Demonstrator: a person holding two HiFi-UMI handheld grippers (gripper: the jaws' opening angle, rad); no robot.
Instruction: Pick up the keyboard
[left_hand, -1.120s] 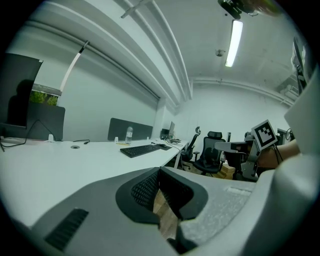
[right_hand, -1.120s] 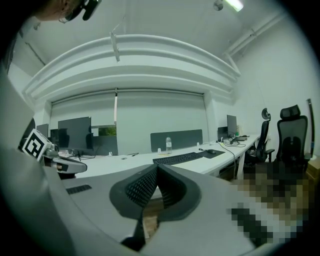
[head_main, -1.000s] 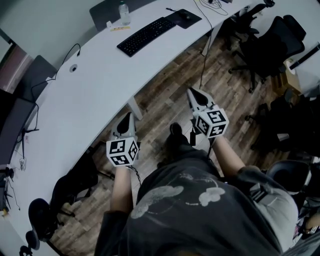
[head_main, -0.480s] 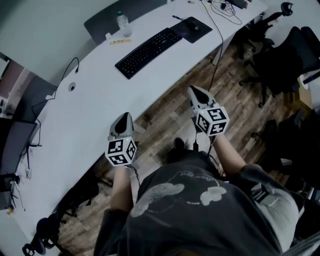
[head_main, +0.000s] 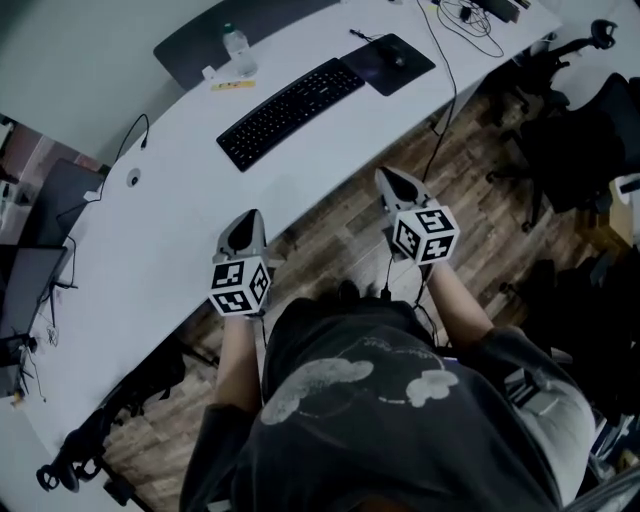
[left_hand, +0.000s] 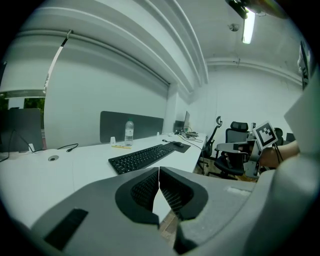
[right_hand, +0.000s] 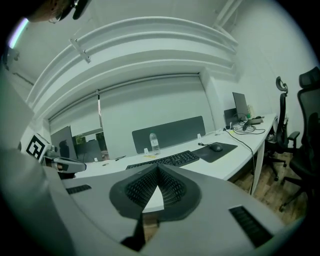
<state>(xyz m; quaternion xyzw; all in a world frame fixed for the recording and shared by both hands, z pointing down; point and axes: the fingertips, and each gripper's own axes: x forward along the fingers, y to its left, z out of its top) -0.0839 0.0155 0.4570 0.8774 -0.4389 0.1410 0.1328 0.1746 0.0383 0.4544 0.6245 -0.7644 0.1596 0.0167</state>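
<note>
Evidently the left gripper (head_main: 247, 220) and right gripper (head_main: 390, 186), jaws together and empty at mid-frame, need to open wide before reaching the black keyboard (head_main: 290, 112) lying upper centre on the white desk (head_main: 170, 240).

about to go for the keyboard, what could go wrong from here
Both the left gripper and right gripper have jaws shut; reaching like that would likely shove the keyboard rather than grip it. A shove could push it toward the water bottle or mouse pad close by.
</note>
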